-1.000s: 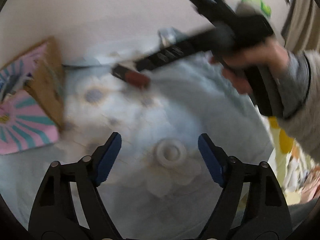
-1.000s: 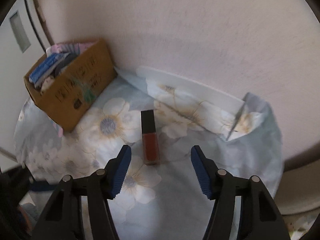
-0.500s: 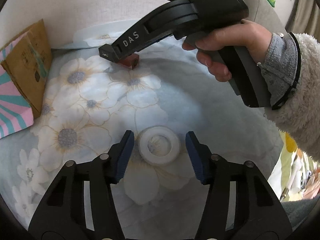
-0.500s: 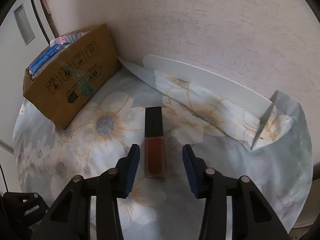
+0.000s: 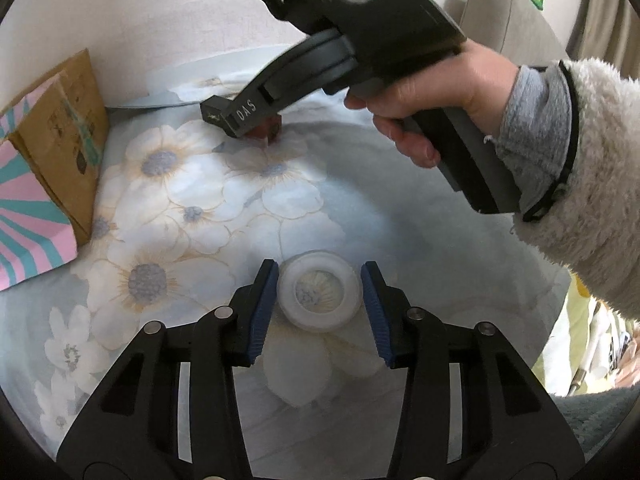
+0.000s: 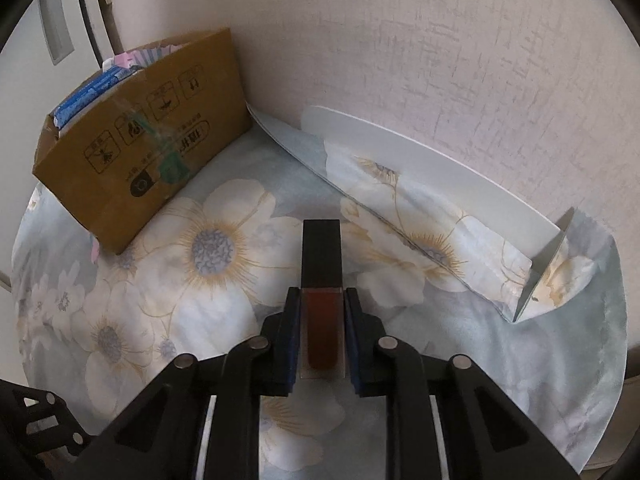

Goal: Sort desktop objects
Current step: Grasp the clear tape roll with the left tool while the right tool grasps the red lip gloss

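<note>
- The right hand-held gripper [image 6: 322, 332] is clamped on the square glass bottle of red liquid with black cap [image 6: 321, 280], lying on the flowered-cloth surface [image 6: 208, 248]; lift it level.
- The left hand-held gripper [image 5: 318, 304] stands apart around the white tape ring [image 5: 319, 295]; close it evenly.

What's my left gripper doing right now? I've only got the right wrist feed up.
Observer: The left gripper is open, with a white tape ring lying on the cloth between its blue pads, not pinched yet.
Operator: Can you see my right gripper from that side?
Observer: Yes, the right gripper is low over the floral cloth, with a bit of the red lip gloss tube showing under its tip.
Operator: Anything beside the cardboard box?
Observer: A pink and teal striped package leans against the cardboard box on its near side.
</note>
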Tool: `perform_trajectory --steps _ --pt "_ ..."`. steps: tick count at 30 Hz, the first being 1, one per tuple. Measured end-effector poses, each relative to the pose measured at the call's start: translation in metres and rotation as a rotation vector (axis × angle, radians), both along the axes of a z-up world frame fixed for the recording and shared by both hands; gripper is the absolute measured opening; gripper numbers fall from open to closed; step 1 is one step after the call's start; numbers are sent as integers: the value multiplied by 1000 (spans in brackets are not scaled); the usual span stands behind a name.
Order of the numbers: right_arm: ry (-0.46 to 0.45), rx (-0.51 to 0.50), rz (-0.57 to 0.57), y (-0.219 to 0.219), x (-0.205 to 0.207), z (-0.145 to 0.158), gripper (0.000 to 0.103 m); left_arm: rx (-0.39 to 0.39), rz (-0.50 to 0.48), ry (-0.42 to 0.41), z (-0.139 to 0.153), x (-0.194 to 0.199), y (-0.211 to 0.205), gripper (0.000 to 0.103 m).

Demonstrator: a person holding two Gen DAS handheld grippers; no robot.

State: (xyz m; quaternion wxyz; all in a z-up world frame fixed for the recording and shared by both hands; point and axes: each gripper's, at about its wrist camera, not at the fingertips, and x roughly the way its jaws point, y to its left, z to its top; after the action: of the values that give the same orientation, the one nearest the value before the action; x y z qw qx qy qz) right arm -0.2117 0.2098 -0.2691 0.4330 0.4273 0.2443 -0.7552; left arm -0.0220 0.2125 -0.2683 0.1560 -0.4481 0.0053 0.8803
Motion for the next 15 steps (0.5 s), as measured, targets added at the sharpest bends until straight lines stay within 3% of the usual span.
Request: perform_trajectory --steps 7,15 --pt "9 -22 -28 -2 8 27 18 45 8 -2 24 1 -17 39" --pt "29 -13 -50 -26 23 84 18 119 62 12 84 -9 -69 39"
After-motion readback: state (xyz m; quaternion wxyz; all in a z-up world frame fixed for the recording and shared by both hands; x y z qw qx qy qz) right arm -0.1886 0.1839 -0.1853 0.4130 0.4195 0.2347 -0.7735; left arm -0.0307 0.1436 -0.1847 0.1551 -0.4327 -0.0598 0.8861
